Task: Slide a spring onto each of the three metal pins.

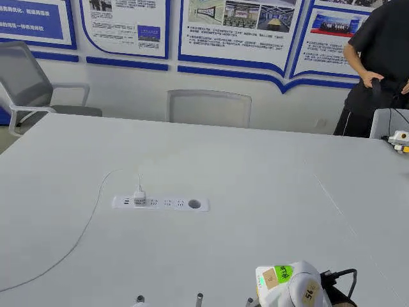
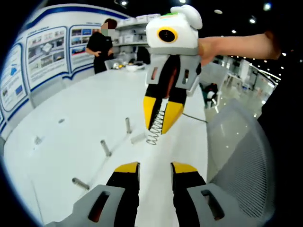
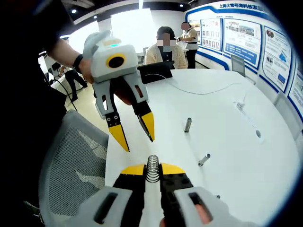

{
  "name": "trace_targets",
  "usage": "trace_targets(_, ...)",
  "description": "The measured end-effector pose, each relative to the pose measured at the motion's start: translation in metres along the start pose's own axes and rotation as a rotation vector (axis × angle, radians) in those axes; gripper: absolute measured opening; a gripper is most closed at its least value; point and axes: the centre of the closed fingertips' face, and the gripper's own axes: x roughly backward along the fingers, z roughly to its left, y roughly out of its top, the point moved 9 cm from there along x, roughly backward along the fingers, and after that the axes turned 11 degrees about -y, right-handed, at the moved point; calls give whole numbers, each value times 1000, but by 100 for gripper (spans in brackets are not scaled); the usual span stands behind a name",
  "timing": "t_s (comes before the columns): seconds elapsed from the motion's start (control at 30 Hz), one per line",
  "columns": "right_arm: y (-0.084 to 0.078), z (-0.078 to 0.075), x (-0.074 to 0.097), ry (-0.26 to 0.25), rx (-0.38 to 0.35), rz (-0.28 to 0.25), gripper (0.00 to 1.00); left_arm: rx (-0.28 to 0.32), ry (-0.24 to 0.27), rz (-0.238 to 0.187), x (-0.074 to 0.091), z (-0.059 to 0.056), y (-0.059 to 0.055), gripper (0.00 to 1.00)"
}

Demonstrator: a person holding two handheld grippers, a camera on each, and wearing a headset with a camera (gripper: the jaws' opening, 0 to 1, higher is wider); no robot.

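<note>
In the right gripper view my right gripper (image 3: pixel 152 171) is shut on a small metal spring (image 3: pixel 152 166) that stands up between its yellow tips. The left gripper (image 3: pixel 136 136) hangs open just beyond it, fingers pointing down, with nothing in them. In the left gripper view my left gripper (image 2: pixel 155 166) is open, and the right gripper (image 2: pixel 160 124) faces it, holding the spring (image 2: pixel 154 132) above the white table. Three upright metal pins (image 2: pixel 105 147) stand in a row to the left. The pin (image 3: pixel 188 124) farthest off looks ribbed. In the head view the pins (image 1: pixel 199 298) and a gripper (image 1: pixel 294 288) sit at the bottom edge.
A white power strip (image 1: pixel 160 203) with a plugged charger and a thin cable lies mid-table. A short light cylinder (image 2: pixel 138 138) lies near the pins. Mesh chairs (image 3: pixel 75 165) stand at the table edge close to the grippers. People stand and sit at the far end.
</note>
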Motion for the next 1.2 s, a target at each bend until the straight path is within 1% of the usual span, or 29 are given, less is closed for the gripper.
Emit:
trace_targets(0.03, -1, -3, -1, -12, -4, 9, 12, 11, 11, -5, 2, 1, -1, 27)
trace_targets(0.13, -3, -10, -3, -27, -7, 34, 12, 39, 37, -23, 6, 2, -4, 29)
trace_targets(0.23, -4, -18, -6, -53, -11, 69, 12, 51, 60, -24, 9, 4, -7, 32)
trace_targets(0.3, -5, -24, -8, -59, -9, 91, 12, 66, 69, -23, 11, 4, -10, 34)
trace_targets(0.4, -5, -29, -11, -55, 19, 104, 12, 77, 89, -17, 14, 5, -15, 38)
trace_targets(0.5, -3, -34, -14, -55, 25, 121, 12, 102, 116, -26, 18, 5, -19, 42)
trace_targets(0.63, -3, -44, -19, -72, 31, 144, 12, 136, 151, -38, 24, 7, -25, 46)
trace_targets(0.73, -3, -52, -22, -90, 29, 157, 12, 145, 169, -29, 27, 8, -29, 50)
trace_targets(0.8, -3, -56, -24, -103, 28, 167, 12, 163, 181, -30, 29, 8, -32, 53)
trace_targets(1.0, -2, -66, -30, -106, 32, 183, 12, 193, 217, -33, 38, 10, -39, 58)
trace_targets(1.2, -1, -77, -38, -113, 46, 209, 12, 222, 250, -46, 47, 11, -44, 62)
